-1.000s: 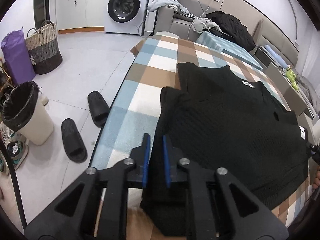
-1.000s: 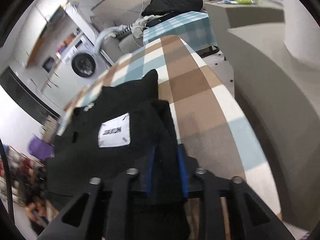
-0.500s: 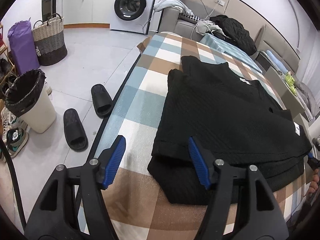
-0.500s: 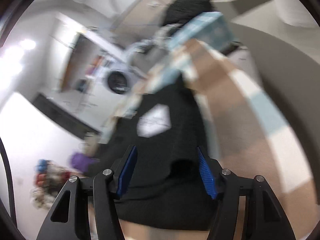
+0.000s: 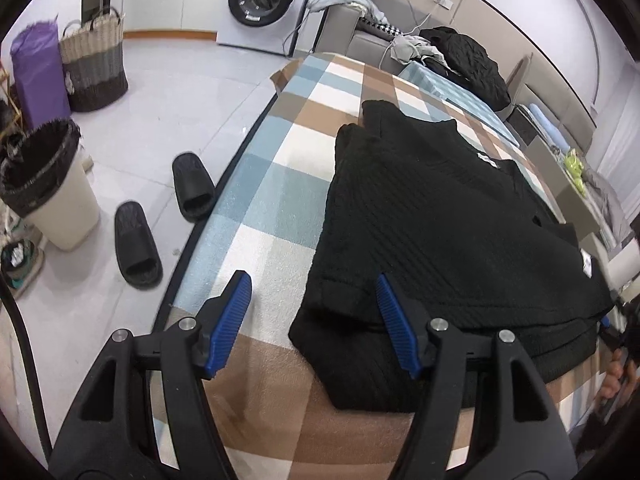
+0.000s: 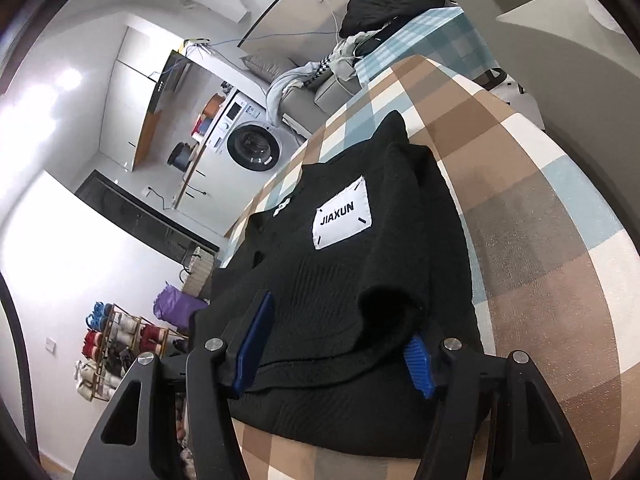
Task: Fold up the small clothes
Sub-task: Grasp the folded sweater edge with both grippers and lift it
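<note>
A black knit garment lies folded in layers on the checked table cloth. A white JIAXUN label faces up on it. My left gripper hangs open just over the garment's near left corner; its right pad is above the fabric and its left pad above bare cloth. At the garment's other end, my right gripper is open with a rumpled fold of the hem lying loose between its blue pads. Neither gripper pinches the fabric.
On the floor to the left are two black slippers, a lined bin, a wicker basket and a purple bag. A washing machine and a sofa with piled clothes stand beyond the table. A shoe rack stands by the wall.
Both grippers were shut on the garment's edge and have opened, letting it drop onto the layer below. Both have drawn back slightly, and the right wrist view has tilted.
</note>
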The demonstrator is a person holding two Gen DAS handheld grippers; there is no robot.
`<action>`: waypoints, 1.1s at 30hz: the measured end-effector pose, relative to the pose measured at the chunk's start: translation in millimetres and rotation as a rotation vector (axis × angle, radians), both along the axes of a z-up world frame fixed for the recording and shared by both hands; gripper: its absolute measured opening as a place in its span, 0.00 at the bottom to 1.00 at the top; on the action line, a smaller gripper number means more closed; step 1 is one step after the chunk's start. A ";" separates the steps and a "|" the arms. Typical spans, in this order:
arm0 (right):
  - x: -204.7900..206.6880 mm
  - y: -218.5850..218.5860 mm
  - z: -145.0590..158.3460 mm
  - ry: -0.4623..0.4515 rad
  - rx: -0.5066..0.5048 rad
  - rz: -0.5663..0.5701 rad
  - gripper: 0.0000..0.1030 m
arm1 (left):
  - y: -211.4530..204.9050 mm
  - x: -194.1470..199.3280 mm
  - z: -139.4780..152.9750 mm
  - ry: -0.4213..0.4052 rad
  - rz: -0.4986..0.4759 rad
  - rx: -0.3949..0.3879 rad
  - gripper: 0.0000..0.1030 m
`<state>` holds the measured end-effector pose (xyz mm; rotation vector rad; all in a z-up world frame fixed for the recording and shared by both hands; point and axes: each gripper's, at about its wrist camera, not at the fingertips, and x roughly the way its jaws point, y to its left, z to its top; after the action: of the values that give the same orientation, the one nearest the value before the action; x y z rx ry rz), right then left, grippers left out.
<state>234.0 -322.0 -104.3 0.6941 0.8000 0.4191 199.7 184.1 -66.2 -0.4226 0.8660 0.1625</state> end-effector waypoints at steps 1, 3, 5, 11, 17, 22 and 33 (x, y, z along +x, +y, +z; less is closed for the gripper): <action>1.1 0.3 0.6 0.000 -0.002 -0.001 0.60 | 0.7 1.2 0.0 -0.005 0.003 -0.015 0.58; 0.8 1.0 0.7 -0.001 -0.003 -0.005 0.60 | -0.6 2.6 1.3 -0.024 0.000 -0.028 0.43; 0.9 1.8 0.7 0.002 -0.007 -0.004 0.60 | -4.2 5.2 3.8 -0.040 -0.015 -0.033 0.24; 3.3 2.6 4.0 0.018 -0.027 -0.036 0.57 | -7.3 7.7 18.8 -0.094 0.004 -0.016 0.11; 17.3 -2.3 -0.4 0.100 -0.037 -0.093 0.06 | -2.2 11.0 40.5 -0.156 0.024 -0.055 0.09; 27.8 -7.8 23.5 0.037 0.019 -0.104 0.05 | -4.3 28.5 63.1 -0.206 0.007 -0.035 0.09; 141.4 -10.8 55.4 0.016 0.041 -0.239 0.10 | 11.3 147.9 96.1 -0.237 0.026 0.034 0.10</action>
<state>375.4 -332.8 -48.9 0.8215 0.7151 0.2139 347.6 195.4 29.9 -0.4119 0.6243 0.1477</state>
